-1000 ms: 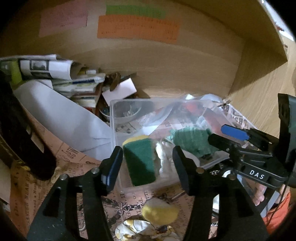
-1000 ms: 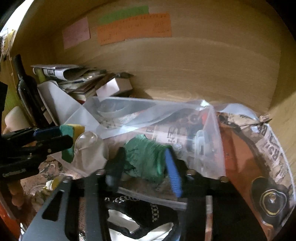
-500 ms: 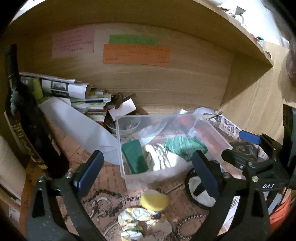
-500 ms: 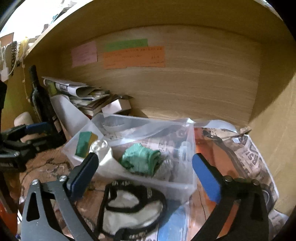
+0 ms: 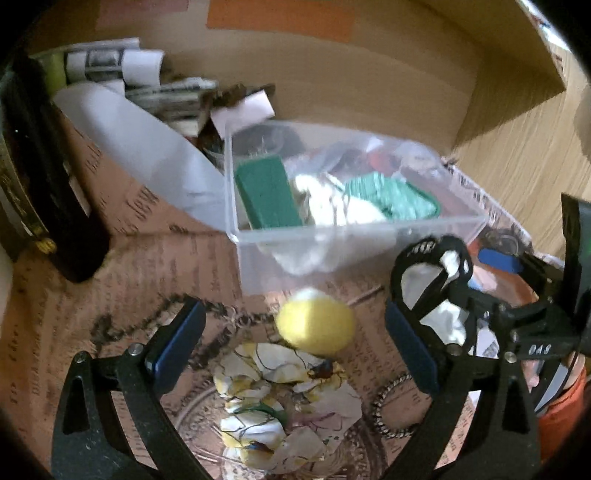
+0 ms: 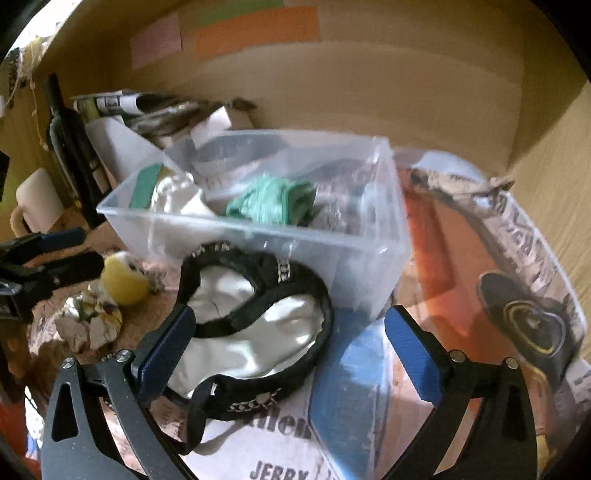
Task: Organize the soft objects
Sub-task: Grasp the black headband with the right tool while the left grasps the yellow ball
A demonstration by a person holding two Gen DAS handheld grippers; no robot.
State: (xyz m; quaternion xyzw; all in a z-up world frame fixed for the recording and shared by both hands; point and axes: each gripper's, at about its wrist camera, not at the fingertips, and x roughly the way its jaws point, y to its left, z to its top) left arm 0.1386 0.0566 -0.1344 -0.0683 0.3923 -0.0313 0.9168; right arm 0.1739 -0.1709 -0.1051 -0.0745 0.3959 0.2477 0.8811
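Both tools gape, empty. My left tool frames the yellow puff at the clear bin's front wall; right tool over the black-trimmed pouch. Pickup stage, I judge: lower, then clamp.

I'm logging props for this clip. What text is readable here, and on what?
"DAS": on the right gripper, seen from the left wrist view.
"JERRY": on the newspaper at the bottom of the right wrist view.
Sticky notes on the back wall: too blurred to read.
Other newsprint: blurred.
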